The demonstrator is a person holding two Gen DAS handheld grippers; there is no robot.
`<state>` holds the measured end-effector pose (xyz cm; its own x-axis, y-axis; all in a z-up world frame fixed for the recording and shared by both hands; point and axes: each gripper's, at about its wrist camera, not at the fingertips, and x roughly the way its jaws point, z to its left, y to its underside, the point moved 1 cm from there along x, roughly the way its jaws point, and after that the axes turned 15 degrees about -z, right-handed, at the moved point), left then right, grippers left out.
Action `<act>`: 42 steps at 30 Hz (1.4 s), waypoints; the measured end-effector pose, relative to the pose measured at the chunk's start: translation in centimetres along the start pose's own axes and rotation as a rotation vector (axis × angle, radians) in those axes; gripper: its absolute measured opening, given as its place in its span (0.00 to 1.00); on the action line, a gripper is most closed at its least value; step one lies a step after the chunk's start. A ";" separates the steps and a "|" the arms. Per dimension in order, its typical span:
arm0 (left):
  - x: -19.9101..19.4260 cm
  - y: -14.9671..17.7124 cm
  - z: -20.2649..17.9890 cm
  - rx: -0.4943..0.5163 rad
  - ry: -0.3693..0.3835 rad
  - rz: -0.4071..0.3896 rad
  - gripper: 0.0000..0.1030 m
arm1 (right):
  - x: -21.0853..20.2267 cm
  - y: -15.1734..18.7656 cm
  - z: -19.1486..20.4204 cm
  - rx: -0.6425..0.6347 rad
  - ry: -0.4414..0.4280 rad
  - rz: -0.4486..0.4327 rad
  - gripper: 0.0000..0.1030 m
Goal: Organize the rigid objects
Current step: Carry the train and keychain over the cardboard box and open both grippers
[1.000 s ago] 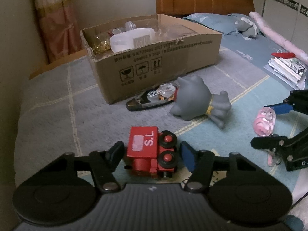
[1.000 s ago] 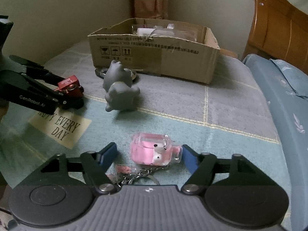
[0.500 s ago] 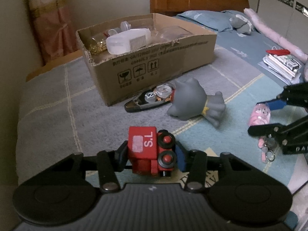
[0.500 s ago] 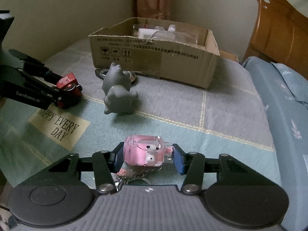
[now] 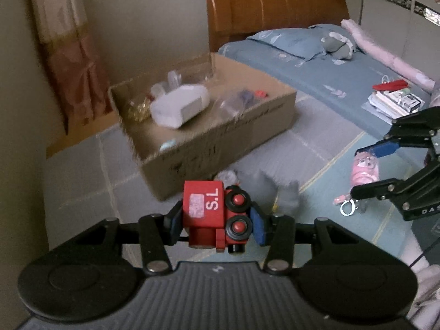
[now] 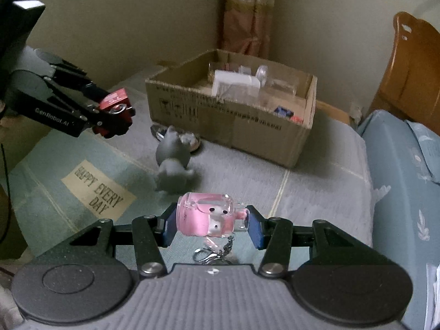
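Both grippers carry a toy, lifted clear of the bed.

The left gripper (image 5: 217,224) has its fingers (image 5: 258,227) clamped on the red toy train (image 5: 211,214); the right gripper (image 6: 210,225) pinches the pink bottle keychain (image 6: 206,217) end to end, its clasp dangling below. The cardboard box (image 6: 233,121) lies ahead of both pairs of fingers, already part filled. The smooth bottle could slip or swivel in so narrow a hold, and its chain might snag the box rim. The grey figurine (image 6: 173,162) sits on the blanket (image 6: 316,187) between fingers and box. Curtain and wooden headboard stand beyond.
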<state>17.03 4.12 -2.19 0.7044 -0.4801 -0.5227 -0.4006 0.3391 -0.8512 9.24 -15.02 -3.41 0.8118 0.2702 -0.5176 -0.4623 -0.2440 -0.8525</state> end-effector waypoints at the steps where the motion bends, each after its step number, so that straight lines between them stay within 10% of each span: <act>1: 0.0 -0.7 -0.1 0.012 0.001 -0.003 0.46 | -0.1 -0.3 -0.3 -0.003 -0.004 -0.003 0.55; 25: 9.6 -9.8 4.9 0.082 -0.109 -0.020 0.47 | 0.7 -10.6 -6.7 -0.078 0.036 -0.143 0.55; 30: 10.4 -8.8 5.8 0.047 -0.131 -0.027 0.87 | 1.6 -12.1 -7.6 -0.063 0.043 -0.146 0.55; 42: 4.8 -5.6 4.6 -0.047 -0.201 -0.132 0.98 | 5.7 -15.8 -8.7 -0.051 0.044 -0.104 0.55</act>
<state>25.29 3.62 0.31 0.8533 -0.3453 -0.3908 -0.3207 0.2435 -0.9154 24.30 -17.71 7.71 0.8700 0.2557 -0.4215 -0.3566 -0.2639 -0.8962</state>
